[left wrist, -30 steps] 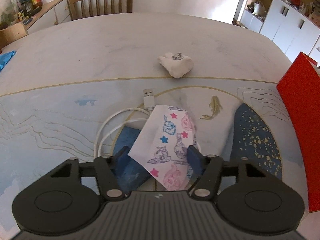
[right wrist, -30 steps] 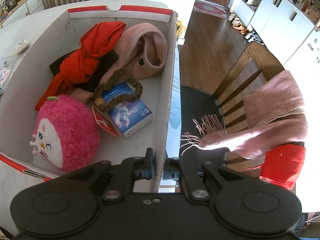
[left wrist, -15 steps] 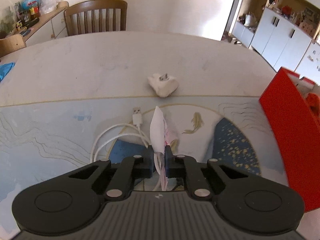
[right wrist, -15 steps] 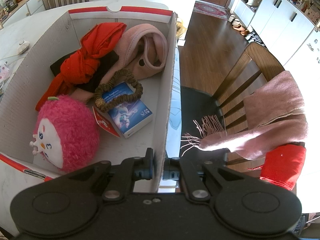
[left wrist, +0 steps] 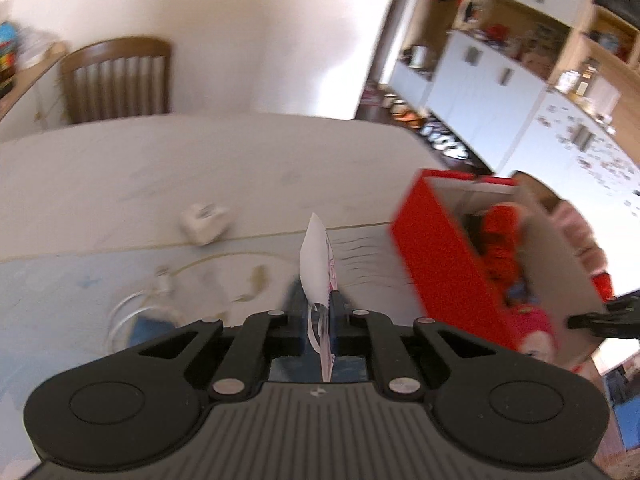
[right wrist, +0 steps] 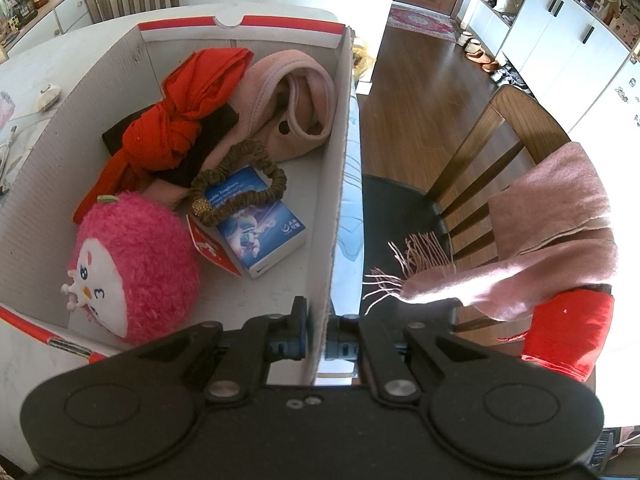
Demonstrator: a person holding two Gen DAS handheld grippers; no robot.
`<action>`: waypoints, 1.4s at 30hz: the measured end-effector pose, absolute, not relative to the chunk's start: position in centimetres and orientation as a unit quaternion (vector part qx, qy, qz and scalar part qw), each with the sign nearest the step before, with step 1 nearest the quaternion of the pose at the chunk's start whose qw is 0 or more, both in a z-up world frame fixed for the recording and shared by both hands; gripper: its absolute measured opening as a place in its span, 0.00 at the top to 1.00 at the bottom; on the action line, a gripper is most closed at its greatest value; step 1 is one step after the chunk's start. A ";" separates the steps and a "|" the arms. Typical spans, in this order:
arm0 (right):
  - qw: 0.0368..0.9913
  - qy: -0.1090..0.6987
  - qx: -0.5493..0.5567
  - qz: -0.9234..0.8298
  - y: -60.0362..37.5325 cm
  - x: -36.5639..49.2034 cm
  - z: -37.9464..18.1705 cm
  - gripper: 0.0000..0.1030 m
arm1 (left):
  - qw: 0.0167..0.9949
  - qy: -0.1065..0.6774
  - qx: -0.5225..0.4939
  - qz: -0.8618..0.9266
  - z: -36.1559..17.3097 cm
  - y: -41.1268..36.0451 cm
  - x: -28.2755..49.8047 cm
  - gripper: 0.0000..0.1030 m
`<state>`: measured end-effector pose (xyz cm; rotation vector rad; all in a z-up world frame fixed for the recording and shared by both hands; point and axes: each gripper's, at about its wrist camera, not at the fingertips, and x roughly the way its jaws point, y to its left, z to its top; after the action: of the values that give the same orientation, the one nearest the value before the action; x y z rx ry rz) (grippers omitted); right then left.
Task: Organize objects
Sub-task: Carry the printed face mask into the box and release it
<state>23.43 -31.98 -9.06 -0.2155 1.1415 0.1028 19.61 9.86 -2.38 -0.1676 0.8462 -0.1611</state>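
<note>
A: Left wrist view first. What holds things here?

B: A red box point(left wrist: 448, 256) at about 3 o'clock on the table point(left wrist: 200, 168), open at the top. Red cloth shows inside it, and something pink at its near end; the blur hides the rest.

A: And the claw?

B: The left gripper point(left wrist: 318, 312) is pinched narrow on a small printed mask point(left wrist: 316, 260), which stands on edge between the fingers, lifted above the table. A white cable point(left wrist: 132, 308) lies at 9 o'clock, a small white bundle point(left wrist: 205, 222) at 11 o'clock beyond it. The right gripper's tip pokes in at the box's far side, around 4 o'clock.

A: Now the right wrist view.

B: The same box point(right wrist: 80, 120) fills the left half. Inside: a knotted red cloth point(right wrist: 168, 132) at 11 o'clock, a pink hat point(right wrist: 296, 100) at 12, a brown hair tie point(right wrist: 240, 184) lying on a blue carton point(right wrist: 260, 228), and a pink plush toy point(right wrist: 128, 264) at 9 o'clock.

A: The claw there?

B: The right gripper point(right wrist: 318, 344) is clamped on the box's right wall, one finger inside, one outside. A chair point(right wrist: 480, 160) with a pink scarf point(right wrist: 552, 248) draped on it stands at 3 o'clock.
</note>
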 end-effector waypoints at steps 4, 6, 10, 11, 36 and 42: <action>0.835 0.538 -0.103 0.050 -31.8 23.6 -9.0 0.95 | 0.905 0.400 -0.074 -0.124 -0.8 6.7 19.6 0.91; 0.835 0.538 -0.104 0.050 -31.8 23.6 -9.1 0.95 | 0.903 0.398 -0.067 -0.145 -0.3 5.3 19.7 0.91; 0.835 0.538 -0.105 0.050 -31.3 23.6 -8.9 0.95 | 0.899 0.396 -0.050 -0.182 0.4 2.4 20.0 0.91; 0.835 0.537 -0.105 0.050 -31.3 23.6 -8.9 0.95 | 0.897 0.395 -0.047 -0.191 0.4 1.8 20.2 0.91; 0.837 0.535 -0.101 0.051 -30.8 23.9 -8.7 0.96 | 0.852 0.416 0.062 -0.311 -2.9 -14.5 26.1 0.91; 0.838 0.535 -0.096 0.050 -30.7 24.0 -8.8 0.96 | 0.842 0.433 0.085 -0.309 -4.8 -15.8 27.4 0.91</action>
<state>24.03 -30.73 -8.77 -0.2032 1.1310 0.1054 27.36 -15.82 -4.82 0.1790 0.9155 -0.6528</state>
